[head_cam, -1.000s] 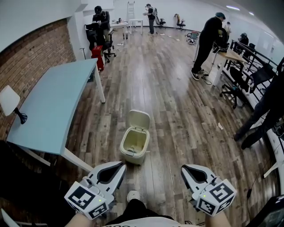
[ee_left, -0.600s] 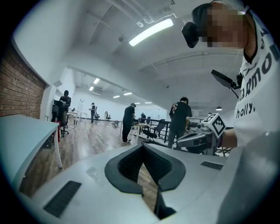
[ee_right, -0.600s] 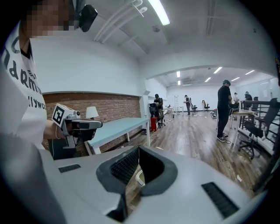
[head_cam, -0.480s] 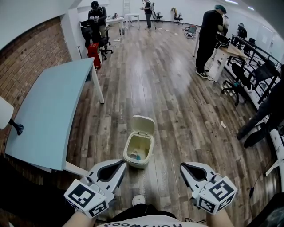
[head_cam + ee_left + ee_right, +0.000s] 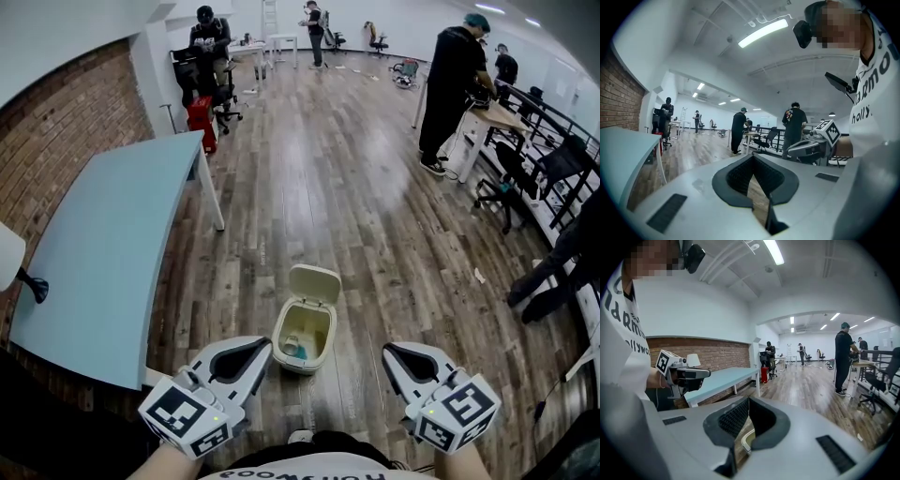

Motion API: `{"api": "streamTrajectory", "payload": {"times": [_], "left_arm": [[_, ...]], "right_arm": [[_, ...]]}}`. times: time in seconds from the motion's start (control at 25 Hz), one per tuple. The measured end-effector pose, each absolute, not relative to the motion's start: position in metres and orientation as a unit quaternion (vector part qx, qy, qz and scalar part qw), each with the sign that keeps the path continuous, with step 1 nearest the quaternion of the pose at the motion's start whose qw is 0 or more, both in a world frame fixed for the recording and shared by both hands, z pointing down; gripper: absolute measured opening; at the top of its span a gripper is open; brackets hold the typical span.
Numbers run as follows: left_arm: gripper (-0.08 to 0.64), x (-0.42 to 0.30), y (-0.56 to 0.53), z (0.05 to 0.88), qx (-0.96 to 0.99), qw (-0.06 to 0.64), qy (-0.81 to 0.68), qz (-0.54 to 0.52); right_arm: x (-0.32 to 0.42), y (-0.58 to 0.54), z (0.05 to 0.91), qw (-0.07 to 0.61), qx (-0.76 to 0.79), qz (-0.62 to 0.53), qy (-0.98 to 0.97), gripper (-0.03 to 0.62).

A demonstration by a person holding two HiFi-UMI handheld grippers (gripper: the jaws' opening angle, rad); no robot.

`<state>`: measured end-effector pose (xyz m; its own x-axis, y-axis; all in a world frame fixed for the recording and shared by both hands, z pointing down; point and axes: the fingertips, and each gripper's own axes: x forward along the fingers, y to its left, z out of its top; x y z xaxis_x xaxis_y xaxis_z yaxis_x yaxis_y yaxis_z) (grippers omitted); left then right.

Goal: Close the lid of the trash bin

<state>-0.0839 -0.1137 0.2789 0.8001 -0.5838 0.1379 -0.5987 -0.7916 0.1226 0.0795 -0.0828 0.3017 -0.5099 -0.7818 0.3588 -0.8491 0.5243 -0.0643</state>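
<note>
One cream trash bin [image 5: 298,364] stands on the wooden floor [image 5: 375,225], its lid [image 5: 314,283] tipped up at the far side and something blue [image 5: 291,349] lying inside. The left gripper [image 5: 261,349] hangs just beside the bin's near-left rim, and the right gripper [image 5: 390,354] is a little apart on the right. Both pairs of fingers are clenched on nothing. A pale-blue desk [image 5: 103,253] runs along the floor's left edge by the brick wall [image 5: 66,122]. People [image 5: 452,84] and office chairs [image 5: 497,192] stand well apart at the far right.

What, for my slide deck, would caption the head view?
Left gripper and right gripper, both shut, face the trash bin, its lid raised, on a wood floor.
</note>
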Motion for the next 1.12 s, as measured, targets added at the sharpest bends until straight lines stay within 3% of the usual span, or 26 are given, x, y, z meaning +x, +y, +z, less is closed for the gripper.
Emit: {"api": "streamTrajectory", "payload": {"times": [0.64,1.12], "left_arm": [[0.008,-0.056,-0.208,0.314,0.932,0.084,-0.344,0.080],[0.008,0.012,-0.315,0.337,0.915,0.137,-0.370,0.087]], "right_arm": [[0.105,-0.193,0.333,0.162,0.430,0.125,-0.879,0.011],[0.178,-0.303,0.347,0.180,0.391,0.149,-0.890,0.011]]}}
